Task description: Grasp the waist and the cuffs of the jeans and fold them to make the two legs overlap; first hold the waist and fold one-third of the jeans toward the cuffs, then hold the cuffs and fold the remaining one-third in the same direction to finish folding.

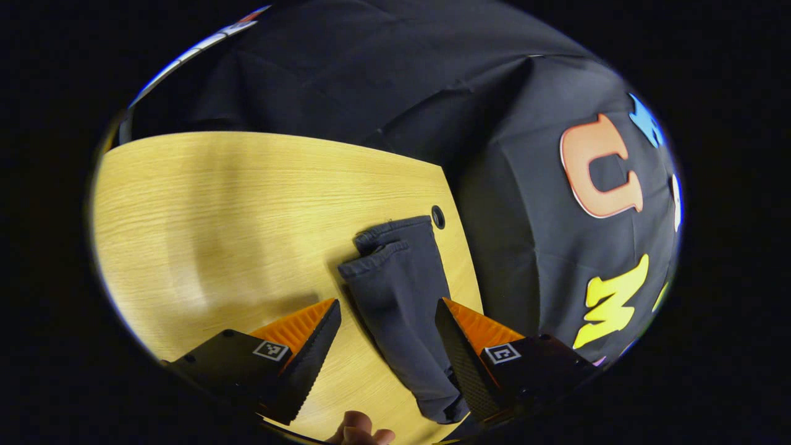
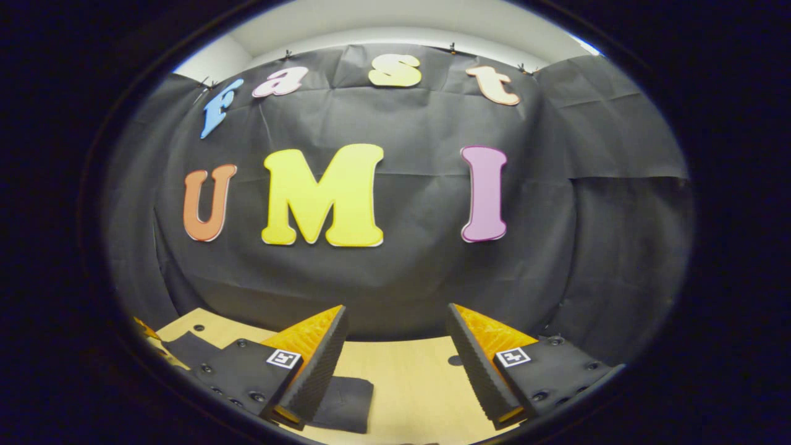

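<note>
The left gripper (image 1: 387, 318) has its jaws wide apart and holds nothing; between them, lower on the wooden counter (image 1: 235, 210), lie the dark jeans (image 1: 401, 296), cuffs near a round hole (image 1: 438, 217). The right gripper (image 2: 395, 327) is also wide open and empty, above the counter, with jeans cloth beside its left finger.

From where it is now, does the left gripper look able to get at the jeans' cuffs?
Probably yes. The left gripper is open above the jeans, whose legs run between its fingers to the cuffs farther ahead. Bare table lies alongside and nothing covers the cuffs.
</note>
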The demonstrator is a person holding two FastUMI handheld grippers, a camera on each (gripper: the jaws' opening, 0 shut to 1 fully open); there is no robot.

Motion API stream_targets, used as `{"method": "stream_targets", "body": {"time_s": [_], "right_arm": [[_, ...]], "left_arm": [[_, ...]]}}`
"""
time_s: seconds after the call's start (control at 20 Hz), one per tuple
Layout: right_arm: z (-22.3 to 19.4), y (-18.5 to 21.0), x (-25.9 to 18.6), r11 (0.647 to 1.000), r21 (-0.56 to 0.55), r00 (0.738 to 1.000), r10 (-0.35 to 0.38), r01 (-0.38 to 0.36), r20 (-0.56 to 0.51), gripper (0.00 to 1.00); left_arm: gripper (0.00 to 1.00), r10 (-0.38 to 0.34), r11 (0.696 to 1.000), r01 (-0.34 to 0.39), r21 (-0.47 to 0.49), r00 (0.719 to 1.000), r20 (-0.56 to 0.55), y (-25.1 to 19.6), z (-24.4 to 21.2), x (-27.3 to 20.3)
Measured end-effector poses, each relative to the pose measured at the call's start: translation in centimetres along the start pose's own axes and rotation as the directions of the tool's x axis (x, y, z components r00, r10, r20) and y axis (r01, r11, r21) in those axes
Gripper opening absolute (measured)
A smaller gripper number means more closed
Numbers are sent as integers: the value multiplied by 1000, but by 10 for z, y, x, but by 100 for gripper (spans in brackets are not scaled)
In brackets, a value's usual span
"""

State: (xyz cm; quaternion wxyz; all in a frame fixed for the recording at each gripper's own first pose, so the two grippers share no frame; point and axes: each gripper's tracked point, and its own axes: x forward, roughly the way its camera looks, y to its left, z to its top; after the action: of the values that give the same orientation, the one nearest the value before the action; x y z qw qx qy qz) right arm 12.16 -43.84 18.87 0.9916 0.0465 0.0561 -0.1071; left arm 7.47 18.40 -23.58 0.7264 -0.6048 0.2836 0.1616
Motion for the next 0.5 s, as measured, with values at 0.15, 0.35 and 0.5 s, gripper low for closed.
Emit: {"method": "stream_targets", "body": {"time_s": [0.15,0.35,0.5], "right_arm": [[-3,-13,-2,1000,-2,1000,-26,26,-15,98],[-19,-17,-3,999,-23,998,-35,33,-57,98],[-30,-17,-3,999,-36,996,-34,31,-86,98]], "left_arm": [[99,11,998,-12,-59,1000,-8,9,4,7],[99,14,996,-13,-85,1000,7,6,12,29],[99,-5,991,8,-136,1000,17,-3,22,45]]}}
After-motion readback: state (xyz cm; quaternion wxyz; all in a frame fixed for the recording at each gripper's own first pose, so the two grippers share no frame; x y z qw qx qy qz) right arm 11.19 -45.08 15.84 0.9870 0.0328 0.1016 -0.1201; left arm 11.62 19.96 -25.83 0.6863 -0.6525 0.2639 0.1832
